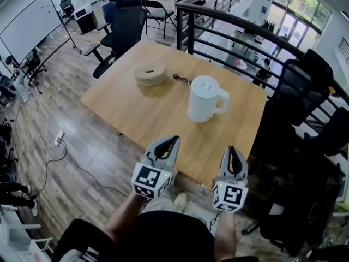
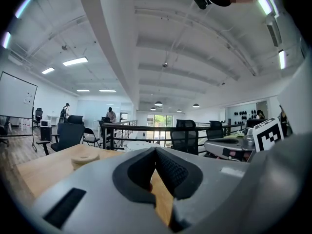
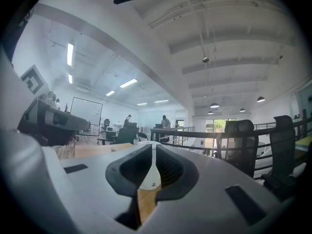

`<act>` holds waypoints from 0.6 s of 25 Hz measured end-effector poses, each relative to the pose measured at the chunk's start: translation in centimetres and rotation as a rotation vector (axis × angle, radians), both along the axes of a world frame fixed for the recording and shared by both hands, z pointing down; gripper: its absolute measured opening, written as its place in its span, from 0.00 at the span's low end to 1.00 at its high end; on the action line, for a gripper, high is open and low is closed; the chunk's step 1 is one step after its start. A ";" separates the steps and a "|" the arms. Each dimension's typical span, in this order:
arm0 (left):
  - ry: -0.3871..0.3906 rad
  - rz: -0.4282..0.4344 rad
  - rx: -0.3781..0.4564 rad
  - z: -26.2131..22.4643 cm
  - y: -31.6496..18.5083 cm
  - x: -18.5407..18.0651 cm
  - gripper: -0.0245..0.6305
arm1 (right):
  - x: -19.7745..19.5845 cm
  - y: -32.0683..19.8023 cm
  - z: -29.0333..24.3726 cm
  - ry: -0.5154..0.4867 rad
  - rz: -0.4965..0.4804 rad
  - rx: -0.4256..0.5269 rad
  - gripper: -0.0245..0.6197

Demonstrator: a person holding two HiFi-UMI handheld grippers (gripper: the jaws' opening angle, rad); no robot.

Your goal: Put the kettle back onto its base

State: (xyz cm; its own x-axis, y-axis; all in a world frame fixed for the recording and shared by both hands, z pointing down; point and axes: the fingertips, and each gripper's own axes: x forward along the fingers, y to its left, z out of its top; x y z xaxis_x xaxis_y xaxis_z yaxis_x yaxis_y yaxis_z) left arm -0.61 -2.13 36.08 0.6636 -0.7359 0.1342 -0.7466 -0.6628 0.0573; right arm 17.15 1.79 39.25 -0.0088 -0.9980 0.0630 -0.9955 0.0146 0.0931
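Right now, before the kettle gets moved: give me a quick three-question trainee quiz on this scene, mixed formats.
1. True or false: the kettle stands on its base.
2. What do the left gripper and right gripper hold? A) the kettle B) the base C) nothing
3. In the head view, which lies nearer the two grippers, kettle or base?

Key:
1. False. It stands on the table, apart from the base.
2. C.
3. Kettle.
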 end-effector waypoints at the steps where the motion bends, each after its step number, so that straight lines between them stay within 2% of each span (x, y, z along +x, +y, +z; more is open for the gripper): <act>1: 0.000 0.001 0.001 0.0 0.3 0.0 0.04 | -0.1 0.3 0.2 0.001 -0.001 -0.008 0.07; 5: -0.002 0.000 -0.002 0.1 1.5 -0.3 0.04 | -1.0 1.4 0.4 0.007 -0.010 -0.031 0.06; 10: -0.006 -0.007 -0.008 0.3 2.4 -0.8 0.04 | -1.8 2.1 0.3 -0.004 -0.030 -0.001 0.05; 15: -0.006 -0.010 -0.010 0.6 2.8 -0.9 0.04 | -1.9 2.5 0.7 -0.001 -0.025 -0.033 0.05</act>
